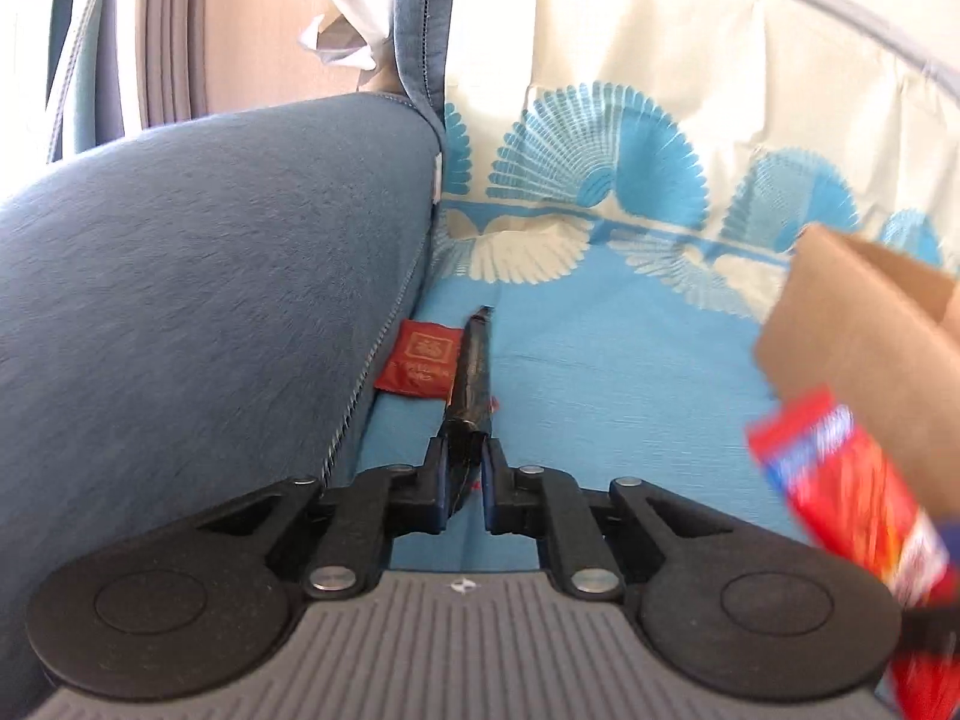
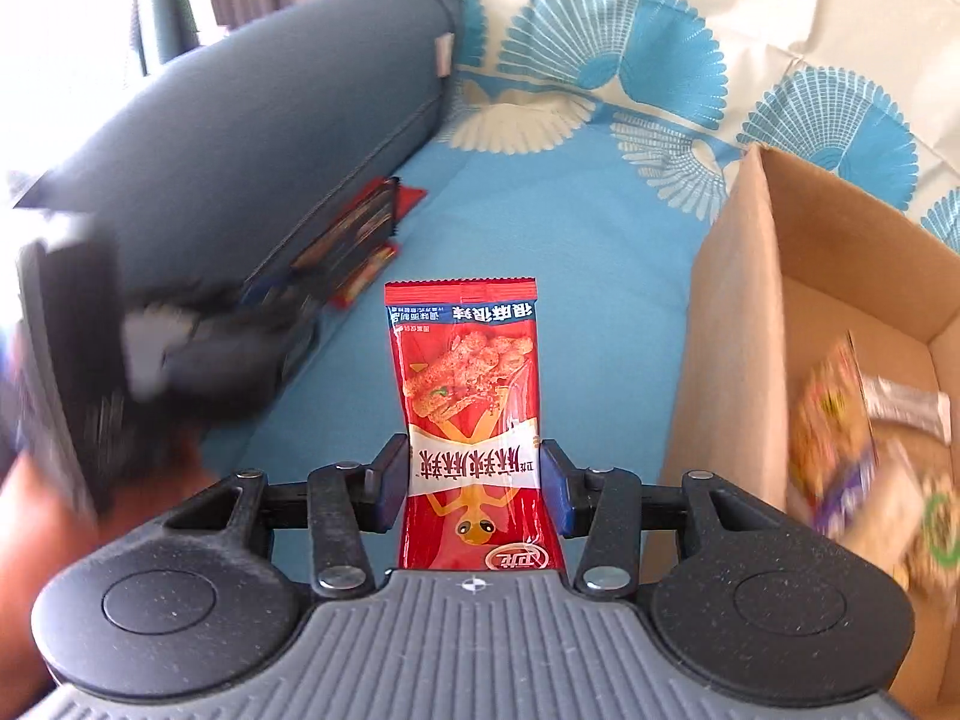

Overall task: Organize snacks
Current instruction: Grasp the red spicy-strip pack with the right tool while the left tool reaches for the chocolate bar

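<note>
1. Right now our right gripper [image 2: 474, 480] has its fingers closed on a red snack packet [image 2: 471, 396], pinching it across its lower half. The packet's long axis runs straight forward from the fingers, with its crimped top edge farthest from us, above the blue sofa cover [image 2: 540, 228].

2. To the right of that packet, just beside it, stands the open cardboard box [image 2: 738, 312], which already has several snack wrappers [image 2: 852, 438] lying in it. We judge that the coming move turns on this relation: the box opening lies to the right of the fingers, so the packet must swing rightward over the near wall before release.

3. Our left gripper [image 1: 465, 474] has its fingers nearly closed on a dark packet [image 1: 471, 372] seen edge-on, its long axis also pointing forward. It hangs close to the grey-blue cushion [image 1: 210, 276], near a small red sachet [image 1: 420, 360] lying at the cushion's foot.

4. From the left wrist view the box appears at the far right edge, well apart from the left fingers, with the red packet blurred in front of it. So the right hand is clearly the nearer one to the box, and we expect it to drop first.
</note>
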The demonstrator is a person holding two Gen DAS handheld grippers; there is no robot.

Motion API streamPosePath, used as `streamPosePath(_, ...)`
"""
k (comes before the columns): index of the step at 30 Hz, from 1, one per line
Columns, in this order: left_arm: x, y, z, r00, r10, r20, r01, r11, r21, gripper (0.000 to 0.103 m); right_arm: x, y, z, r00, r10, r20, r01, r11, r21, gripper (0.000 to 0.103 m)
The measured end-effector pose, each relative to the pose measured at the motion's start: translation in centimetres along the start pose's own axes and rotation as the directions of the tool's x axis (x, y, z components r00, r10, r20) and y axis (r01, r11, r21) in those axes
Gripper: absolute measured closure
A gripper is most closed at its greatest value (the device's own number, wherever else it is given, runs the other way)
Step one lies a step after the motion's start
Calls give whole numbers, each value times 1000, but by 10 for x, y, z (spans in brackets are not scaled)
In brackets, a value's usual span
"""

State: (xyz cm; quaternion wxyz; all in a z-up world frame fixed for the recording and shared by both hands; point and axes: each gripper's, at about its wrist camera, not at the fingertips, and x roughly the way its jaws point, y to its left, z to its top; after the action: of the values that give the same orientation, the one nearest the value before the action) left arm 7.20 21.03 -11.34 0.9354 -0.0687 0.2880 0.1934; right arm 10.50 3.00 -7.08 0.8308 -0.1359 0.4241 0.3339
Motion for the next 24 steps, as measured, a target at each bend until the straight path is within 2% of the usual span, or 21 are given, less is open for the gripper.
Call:
streamPosePath(3, -18, 9, -1, 993, -87, -76, 82, 994, -70, 103, -21, 10, -34, 999, 46, 17, -46, 999, -20, 55)
streamPosePath(6, -39, 19, -3, 968, -203, -146, 181, 973, -145, 103, -30, 19, -65, 997, 71, 24, -70, 997, -38, 56)
streamPosePath(8, -49, 21, -9, 938, -270, -217, 235, 956, -175, 103, -31, 24, -84, 996, 77, 41, -76, 997, -31, 56)
streamPosePath(10, -59, 21, -12, 927, -280, -249, 240, 954, -181, 103, -27, 26, -101, 996, 78, 49, -77, 997, -11, 56)
streamPosePath(13, -74, 16, -18, 929, -258, -263, 225, 963, -152, 101, -20, 31, -118, 997, 56, 58, -57, 998, 11, 56)
streamPosePath(14, -76, 15, -19, 937, -236, -259, 205, 968, -143, 98, -17, 32, -120, 998, 40, 57, -40, 999, 13, 55)
streamPosePath(15, -77, 13, -19, 946, -212, -247, 183, 973, -138, 88, -15, 32, -121, 998, 36, 57, -37, 999, 21, 55)
streamPosePath(16, -78, 12, -20, 955, -185, -234, 155, 978, -139, 69, -13, 31, -121, 997, 43, 62, -45, 999, 24, 55)
streamPosePath(18, -75, 10, -21, 965, -146, -217, 115, 982, -152, 45, -10, 30, -126, 996, 18, 87, -18, 1000, -1, 55)
streamPosePath(19, -72, 8, -20, 970, -122, -211, 91, 984, -153, 38, -8, 30, -127, 996, -1, 89, 3, 1000, -13, 54)
streamPosePath(24, -41, -5, -11, 979, -8, -201, -13, 995, -104, 29, 2, 17, -123, 998, 2, 62, -3, 1000, 26, 51)
